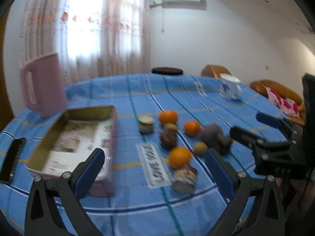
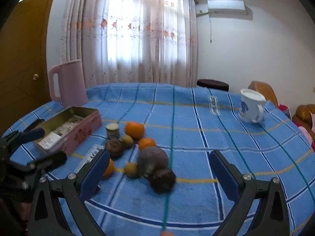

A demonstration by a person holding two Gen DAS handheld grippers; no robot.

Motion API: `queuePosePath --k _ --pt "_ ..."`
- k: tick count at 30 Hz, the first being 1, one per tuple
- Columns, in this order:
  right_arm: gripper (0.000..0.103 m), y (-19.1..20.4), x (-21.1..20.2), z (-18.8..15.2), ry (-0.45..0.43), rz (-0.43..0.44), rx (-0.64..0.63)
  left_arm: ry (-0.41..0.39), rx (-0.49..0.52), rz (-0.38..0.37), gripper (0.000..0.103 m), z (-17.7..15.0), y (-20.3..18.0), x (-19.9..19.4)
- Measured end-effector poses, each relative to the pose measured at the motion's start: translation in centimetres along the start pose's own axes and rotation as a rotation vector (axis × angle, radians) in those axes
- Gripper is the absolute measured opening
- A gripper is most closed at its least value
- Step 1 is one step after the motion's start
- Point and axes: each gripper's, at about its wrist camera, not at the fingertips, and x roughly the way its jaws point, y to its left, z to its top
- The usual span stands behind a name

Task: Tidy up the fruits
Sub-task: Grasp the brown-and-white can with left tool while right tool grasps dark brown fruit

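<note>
The open pink tin [image 1: 78,137] fills the lower left of the left wrist view, long axis running up the frame; the fruit pile [image 1: 183,137] lies centre, right of it; the left gripper [image 1: 155,169] stands nearer the tin, the right gripper [image 2: 159,169] nearer the dark fruits [image 2: 155,167] just ahead of it; both spread wide, holding nothing; the cloth label [image 1: 154,165] seems to read "LOVE", the rest blurred.
</note>
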Motion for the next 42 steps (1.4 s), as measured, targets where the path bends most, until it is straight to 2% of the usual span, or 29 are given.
queuePosePath --k 5,8,10,11,17,19,21,24,26,28,30,35,42 --pt "0.101 -1.0 1.1 -1.2 0.055 -0.01 0.002 0.041 0.04 -0.044 0.102 -1.1 -1.9 1.3" --pt "0.091 -0.9 1.9 -1.7 0.091 -0.002 -0.022 0.057 0.038 -0.064 0.102 -1.5 -2.1 1.8" --pt "0.074 -0.8 2.4 -2.0 0.117 0.001 -0.035 0.078 0.036 -0.082 0.098 -1.7 -2.1 2.2" --pt "0.072 -0.7 2.8 -2.1 0.135 0.016 -0.04 0.089 0.035 -0.09 0.097 -1.8 -2.1 2.5" --pt "0.071 -1.0 4.1 -2.3 0.221 0.045 -0.033 0.144 0.011 -0.135 0.089 -2.4 -2.1 3.9" --pt "0.063 -0.8 4.6 -2.3 0.251 0.058 -0.046 0.156 0.0 -0.153 0.081 -2.4 -2.0 4.1" --pt "0.057 -0.4 4.9 -2.3 0.272 0.053 -0.064 0.172 -0.007 -0.171 0.078 -2.5 -1.9 4.5" --pt "0.041 -0.4 5.1 -2.5 0.279 0.068 -0.064 0.19 -0.016 -0.205 0.061 -2.7 -1.8 4.7" --pt "0.041 -0.7 5.0 -2.5 0.276 0.081 -0.05 0.187 -0.014 -0.209 0.059 -2.8 -1.9 4.6" --pt "0.04 -0.6 4.8 -2.5 0.269 0.099 -0.051 0.185 -0.014 -0.213 0.045 -2.8 -1.7 4.6" --pt "0.04 -0.5 4.5 -2.6 0.251 0.097 -0.058 0.184 -0.019 -0.22 0.039 -2.9 -1.5 4.5" --pt "0.04 -0.6 3.4 -2.3 0.183 0.112 -0.049 0.176 -0.025 -0.241 0.039 -2.8 -1.4 4.2" --pt "0.04 0.0 2.6 -2.3 0.127 0.111 -0.081 0.119 -0.009 -0.234 0.039 -2.2 -1.4 2.8"
